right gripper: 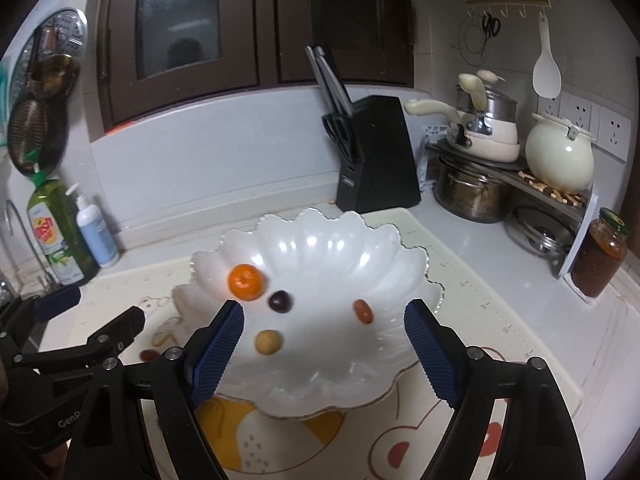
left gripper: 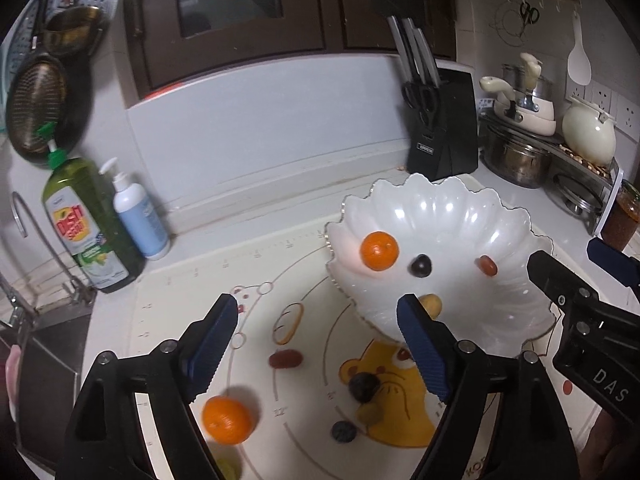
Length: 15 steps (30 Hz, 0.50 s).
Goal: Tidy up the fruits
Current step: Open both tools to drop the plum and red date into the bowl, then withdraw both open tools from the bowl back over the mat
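A white scalloped bowl stands on the printed mat and holds an orange, a dark grape, a reddish date and a tan round fruit. On the mat in front of the bowl lie a second orange, a red date, two dark grapes and a tan fruit. My left gripper hangs open over the mat, nothing between its fingers. My right gripper hangs open over the bowl's near rim, also empty.
A black knife block stands behind the bowl. Pots and a cream kettle fill a rack at the right, with a sauce jar beside it. Dish soap and a pump bottle stand by the sink at the left.
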Each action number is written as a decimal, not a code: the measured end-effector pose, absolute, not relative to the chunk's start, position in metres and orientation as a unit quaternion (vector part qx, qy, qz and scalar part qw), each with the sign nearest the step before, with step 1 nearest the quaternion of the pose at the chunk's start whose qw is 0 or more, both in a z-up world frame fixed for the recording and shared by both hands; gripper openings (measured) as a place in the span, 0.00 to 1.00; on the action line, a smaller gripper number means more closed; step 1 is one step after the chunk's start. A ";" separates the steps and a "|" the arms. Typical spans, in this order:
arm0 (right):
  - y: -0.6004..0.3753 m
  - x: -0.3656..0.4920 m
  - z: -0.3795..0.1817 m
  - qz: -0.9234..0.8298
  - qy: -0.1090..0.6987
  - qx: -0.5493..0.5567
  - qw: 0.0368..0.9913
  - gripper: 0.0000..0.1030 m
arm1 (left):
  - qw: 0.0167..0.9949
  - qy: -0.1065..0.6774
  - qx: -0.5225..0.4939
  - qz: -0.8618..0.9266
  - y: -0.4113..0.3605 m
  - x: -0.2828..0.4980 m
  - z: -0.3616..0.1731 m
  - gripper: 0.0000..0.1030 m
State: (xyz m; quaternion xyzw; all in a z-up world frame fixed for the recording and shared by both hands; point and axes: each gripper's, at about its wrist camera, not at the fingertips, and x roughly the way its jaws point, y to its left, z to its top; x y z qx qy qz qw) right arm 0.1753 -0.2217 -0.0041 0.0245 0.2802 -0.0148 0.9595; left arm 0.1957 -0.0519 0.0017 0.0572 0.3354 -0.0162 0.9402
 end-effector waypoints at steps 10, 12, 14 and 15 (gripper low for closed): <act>-0.195 0.156 0.003 0.016 0.273 0.025 0.961 0.81 | 0.944 0.329 0.039 0.006 -0.022 0.168 0.014 0.84; -0.190 0.154 0.003 0.021 0.275 0.025 0.961 0.81 | 0.944 0.328 0.037 0.012 -0.015 0.164 0.015 0.84; -0.183 0.152 0.002 0.027 0.277 0.024 0.960 0.81 | 0.944 0.327 0.034 0.019 -0.008 0.159 0.015 0.84; -0.180 0.151 0.002 0.029 0.278 0.023 0.960 0.81 | 0.944 0.327 0.032 0.022 -0.004 0.156 0.015 0.84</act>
